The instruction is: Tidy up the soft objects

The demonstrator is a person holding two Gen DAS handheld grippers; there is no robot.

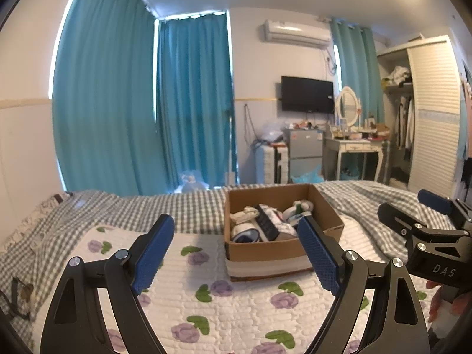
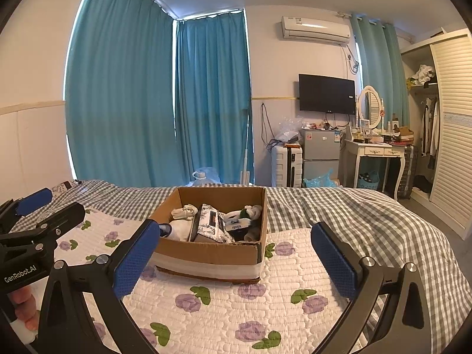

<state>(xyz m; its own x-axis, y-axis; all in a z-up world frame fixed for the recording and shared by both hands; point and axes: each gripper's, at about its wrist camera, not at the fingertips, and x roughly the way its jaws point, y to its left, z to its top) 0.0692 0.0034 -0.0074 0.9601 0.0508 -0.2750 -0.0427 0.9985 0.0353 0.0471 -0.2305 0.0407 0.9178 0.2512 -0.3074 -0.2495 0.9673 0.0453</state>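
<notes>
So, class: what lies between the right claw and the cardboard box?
Only bare floral quilt separates the right claw from the cardboard box, shown in the right wrist view.

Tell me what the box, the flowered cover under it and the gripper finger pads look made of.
Box: brown cardboard, matte, with a pale taped band around its base. Flowered cover: quilted fabric, puffy stitched rows. Pads: blue, dimpled texture, probably rubber or plastic.

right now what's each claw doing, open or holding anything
Left claw: open, holding nothing, short of the cardboard box.
Right claw: open, holding nothing, also short of the box.
</notes>
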